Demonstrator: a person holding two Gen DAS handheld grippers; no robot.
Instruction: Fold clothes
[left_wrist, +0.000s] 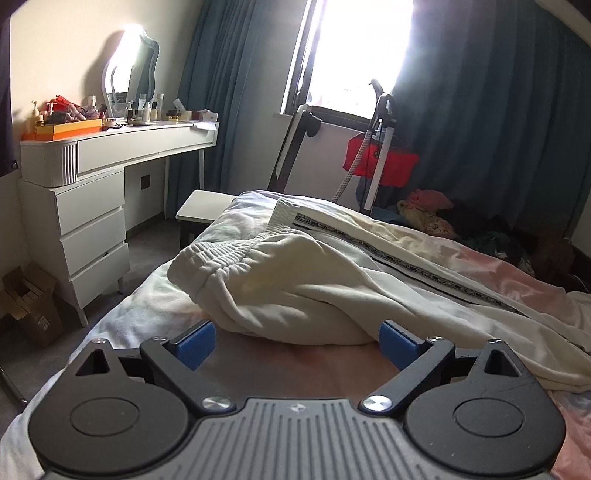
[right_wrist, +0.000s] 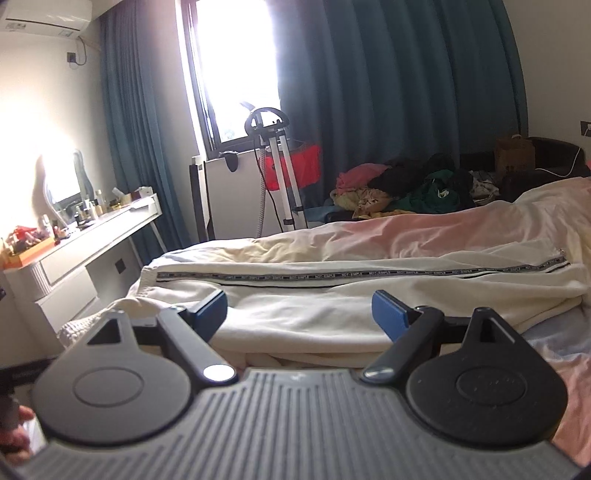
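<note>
Cream trousers (right_wrist: 332, 291) lie on the bed (right_wrist: 461, 232), their long axis running across it, waistband (left_wrist: 225, 251) toward the dresser (left_wrist: 92, 206), legs stretching away from it. The far cuffs are cut off from view. The left gripper (left_wrist: 297, 343) and right gripper (right_wrist: 301, 312) both stand spread wide, pinching nothing, just beside the trousers' near edge.

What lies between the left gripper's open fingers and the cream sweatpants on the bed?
In the left wrist view, only a bare strip of pinkish bedsheet separates the left gripper from the cream sweatpants.
</note>
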